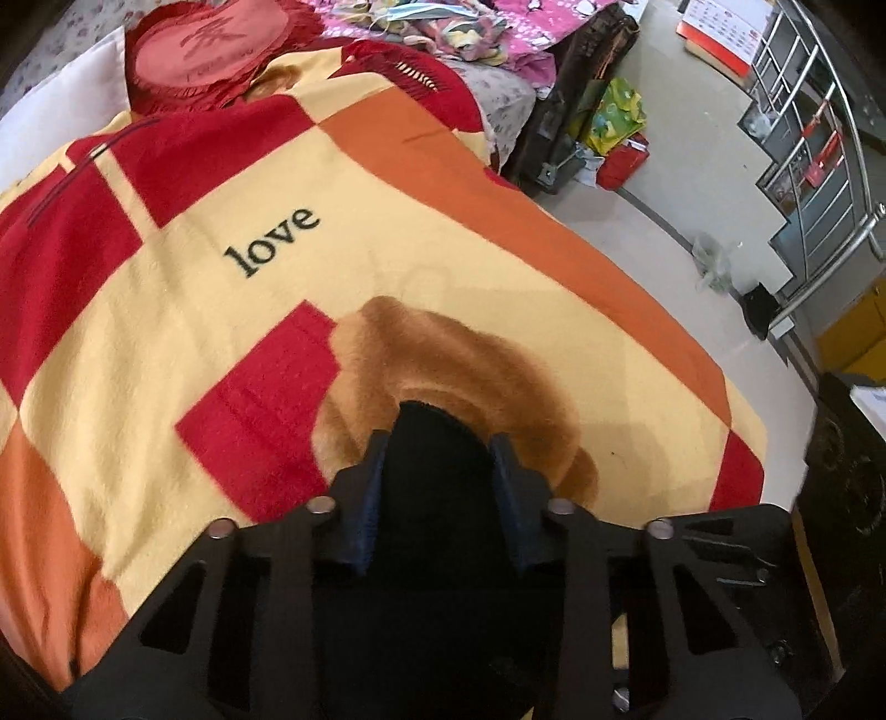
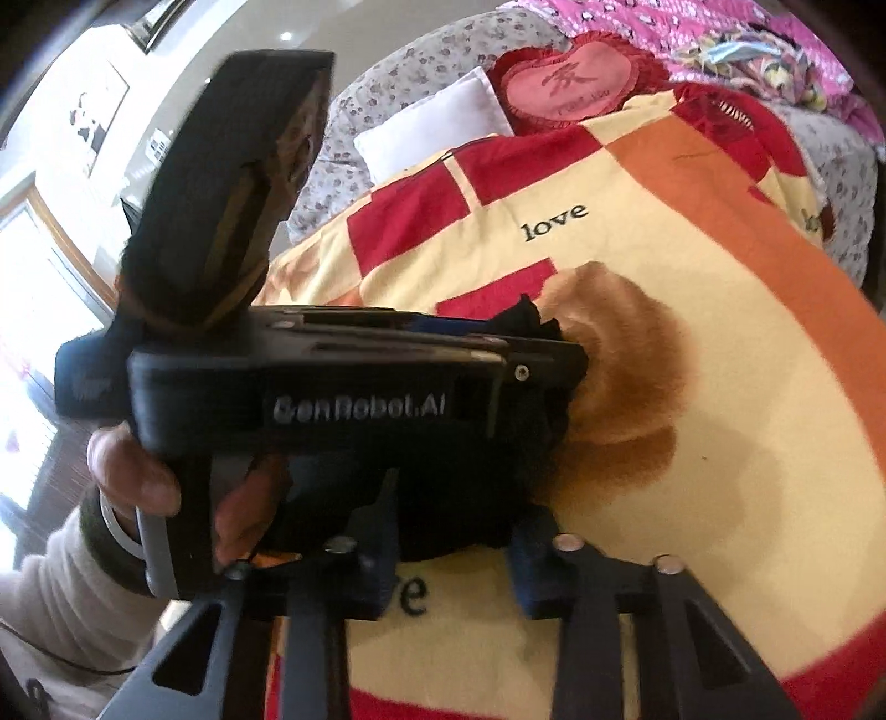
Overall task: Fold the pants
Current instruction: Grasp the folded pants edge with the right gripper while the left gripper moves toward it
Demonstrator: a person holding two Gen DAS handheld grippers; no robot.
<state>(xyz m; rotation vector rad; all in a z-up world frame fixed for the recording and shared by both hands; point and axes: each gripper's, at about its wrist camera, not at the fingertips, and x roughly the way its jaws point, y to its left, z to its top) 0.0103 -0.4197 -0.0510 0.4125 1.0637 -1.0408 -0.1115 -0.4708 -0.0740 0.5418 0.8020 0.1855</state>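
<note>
Pants bunched, lifted over the blanket's near edge.
Left tongs clamp them; right tongs' grip I cannot tell; next I'd spread them flat.

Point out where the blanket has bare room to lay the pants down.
Free: the yellow stretch of blanket around the "love" print, between the red squares and orange border. Crowded: the head end, with the heart cushion and pink bedding. Both grippers, left and right, grip black pants.
</note>
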